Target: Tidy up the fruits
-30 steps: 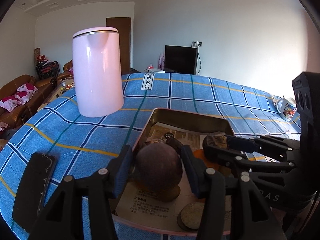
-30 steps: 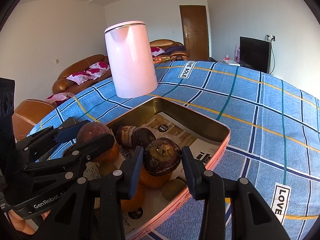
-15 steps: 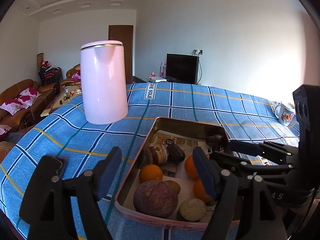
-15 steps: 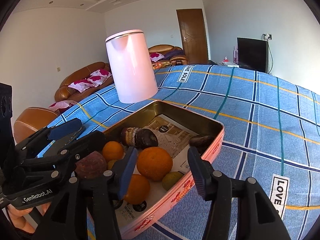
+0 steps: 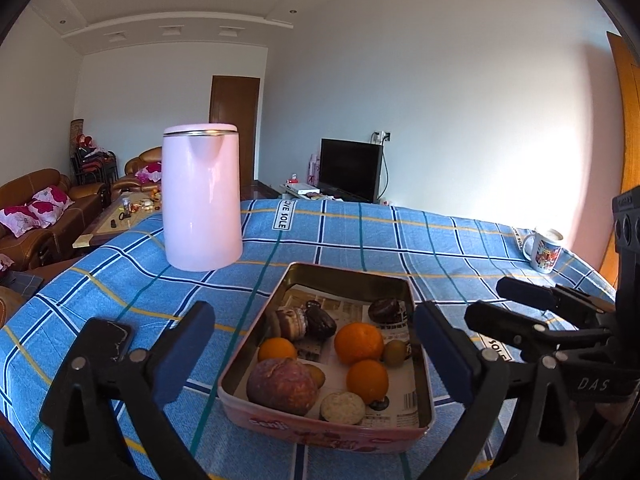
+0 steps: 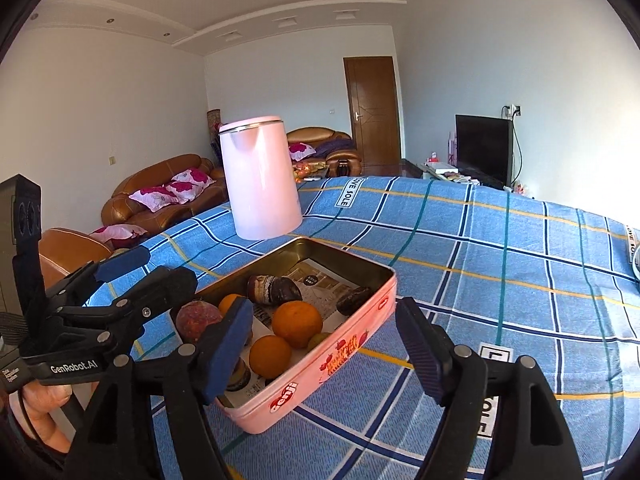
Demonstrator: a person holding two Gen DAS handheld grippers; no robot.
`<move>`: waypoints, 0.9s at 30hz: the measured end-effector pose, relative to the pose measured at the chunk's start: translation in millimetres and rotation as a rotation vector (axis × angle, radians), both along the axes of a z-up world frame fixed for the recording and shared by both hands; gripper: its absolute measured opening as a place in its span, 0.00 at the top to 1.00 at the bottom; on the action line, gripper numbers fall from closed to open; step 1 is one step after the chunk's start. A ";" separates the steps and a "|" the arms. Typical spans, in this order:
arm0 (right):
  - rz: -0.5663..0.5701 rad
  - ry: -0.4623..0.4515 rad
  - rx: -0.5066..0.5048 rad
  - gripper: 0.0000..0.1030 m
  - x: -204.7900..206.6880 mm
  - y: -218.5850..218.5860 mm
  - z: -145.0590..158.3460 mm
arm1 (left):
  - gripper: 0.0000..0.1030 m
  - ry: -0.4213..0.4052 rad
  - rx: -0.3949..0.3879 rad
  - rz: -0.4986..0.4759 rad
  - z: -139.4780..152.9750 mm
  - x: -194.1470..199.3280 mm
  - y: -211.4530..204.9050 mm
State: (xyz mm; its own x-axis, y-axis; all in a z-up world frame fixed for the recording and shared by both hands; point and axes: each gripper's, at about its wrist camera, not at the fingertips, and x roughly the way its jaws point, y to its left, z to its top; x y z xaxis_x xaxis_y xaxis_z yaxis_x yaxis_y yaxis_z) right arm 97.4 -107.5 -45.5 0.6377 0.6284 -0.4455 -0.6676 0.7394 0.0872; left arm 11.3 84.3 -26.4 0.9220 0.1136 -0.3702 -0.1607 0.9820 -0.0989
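A pink tin tray (image 5: 328,432) lined with newspaper sits on the blue checked cloth and holds several fruits. Among them are a purple-brown round fruit (image 5: 282,386), oranges (image 5: 359,343) and dark fruits (image 5: 320,322). My left gripper (image 5: 314,320) hangs back from the tray's near end. Its jaws are opening wide and the pads grip nothing. My right gripper (image 6: 322,312) hovers off the tray's near right corner (image 6: 312,396), jaws also opening and empty. Each gripper shows in the other's view: the right gripper (image 5: 490,302) beside the tray, and the left gripper (image 6: 164,268) with a hand below it.
A tall pink kettle (image 5: 202,200) stands behind the tray on the left. A dark phone (image 5: 106,338) lies near the table's left edge. A printed mug (image 5: 544,250) sits at the far right. Sofas and a television stand beyond the table.
The left gripper let go of the purple-brown fruit and the right let go of a dark fruit. Both fruits now lie in the tray. Both grippers drew back, rose and widened.
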 end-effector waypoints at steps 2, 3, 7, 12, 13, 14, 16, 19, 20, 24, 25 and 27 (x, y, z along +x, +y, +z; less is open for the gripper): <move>-0.008 -0.016 0.011 0.27 -7.3 -8.3 4.7 | 0.01 -0.002 0.010 -0.006 0.5 -1.6 -4.8; -0.012 -0.026 0.014 0.27 -10.4 -12.1 6.3 | 0.01 -0.002 0.011 -0.007 1.0 -1.9 -6.8; -0.030 -0.069 0.015 0.25 -24.6 -21.8 12.6 | 0.00 -0.005 0.011 -0.011 3.7 -3.7 -14.8; -0.060 -0.111 0.018 0.19 -35.8 -33.9 18.7 | 0.00 0.002 0.028 -0.017 6.3 -4.5 -24.1; -0.065 -0.112 0.025 0.19 -36.8 -36.9 19.5 | 0.00 0.003 0.030 -0.018 6.5 -4.9 -25.5; -0.070 -0.113 0.031 0.19 -37.5 -40.3 20.2 | 0.00 0.003 0.031 -0.020 6.6 -5.8 -26.2; -0.078 -0.115 0.040 0.19 -39.1 -45.5 20.8 | 0.00 0.006 0.038 -0.015 6.5 -7.2 -28.2; -0.085 -0.117 0.046 0.18 -39.9 -49.3 22.2 | 0.00 0.013 0.052 -0.013 6.4 -7.3 -31.1; -0.085 -0.118 0.047 0.18 -40.5 -49.6 22.5 | 0.00 0.012 0.053 -0.012 6.7 -7.9 -31.7; -0.081 -0.126 0.048 0.18 -44.9 -48.5 23.5 | 0.00 0.007 0.050 -0.014 9.1 -11.7 -34.3; -0.078 -0.130 0.048 0.18 -46.6 -48.4 23.8 | 0.00 0.004 0.043 -0.015 9.4 -12.5 -34.2; -0.075 -0.137 0.048 0.18 -50.1 -48.4 24.5 | 0.00 0.000 0.048 -0.009 9.4 -13.9 -35.0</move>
State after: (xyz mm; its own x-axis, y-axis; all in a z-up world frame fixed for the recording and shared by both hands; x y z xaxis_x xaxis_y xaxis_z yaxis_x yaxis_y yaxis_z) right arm 47.4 -155.9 -21.0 0.7367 0.5950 -0.3214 -0.6185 0.7850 0.0356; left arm -2.6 49.3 -17.0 0.9231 0.1233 -0.3643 -0.1522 0.9870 -0.0516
